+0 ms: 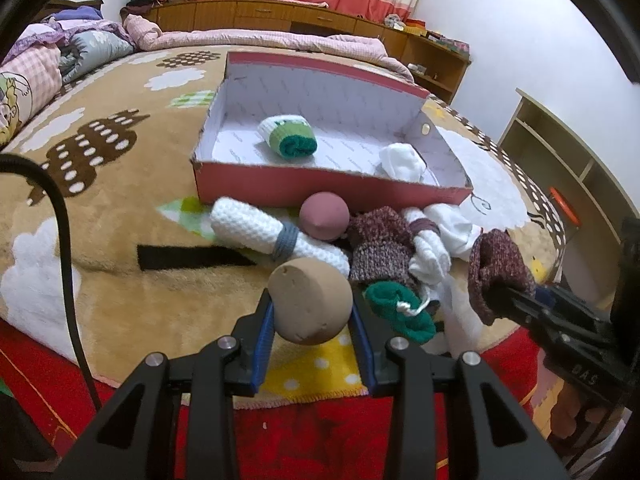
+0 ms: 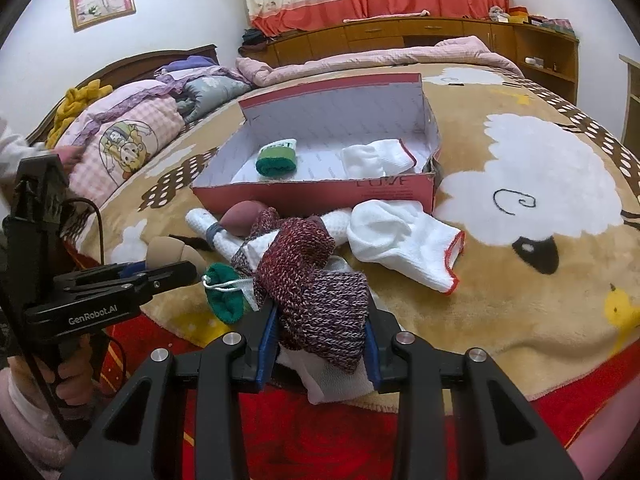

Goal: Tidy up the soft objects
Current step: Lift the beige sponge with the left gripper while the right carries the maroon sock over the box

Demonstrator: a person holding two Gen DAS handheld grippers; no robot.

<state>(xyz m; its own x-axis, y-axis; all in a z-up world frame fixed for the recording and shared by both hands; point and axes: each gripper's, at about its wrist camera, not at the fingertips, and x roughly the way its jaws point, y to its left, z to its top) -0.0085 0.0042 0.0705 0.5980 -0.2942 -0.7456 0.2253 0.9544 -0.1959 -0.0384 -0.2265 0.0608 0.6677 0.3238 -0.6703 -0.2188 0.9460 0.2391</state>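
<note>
My left gripper [image 1: 312, 312] is shut on a tan foam ball [image 1: 310, 300], held just above the blanket. My right gripper [image 2: 320, 332] is shut on a maroon knit sock [image 2: 320, 312]; it also shows in the left wrist view [image 1: 496, 272]. A pink-red cardboard box [image 1: 320, 190] lies open behind the pile, holding a green-and-white rolled sock [image 1: 290, 136] and a white sock [image 1: 402, 162]. In front of the box lie a mauve ball [image 1: 324, 216], a rolled white cloth [image 1: 256, 228], another maroon knit piece [image 1: 380, 248], white socks [image 2: 404, 240] and a green sock [image 1: 400, 312].
All this lies on a bed with a tan sheep-pattern blanket [image 2: 520, 184]. Folded quilts and a pillow [image 2: 132, 136] are at the left. A wooden cabinet [image 2: 400, 36] runs along the back wall, and a shelf unit [image 1: 560, 160] stands at the right. A black cable [image 1: 60, 216] hangs at the left.
</note>
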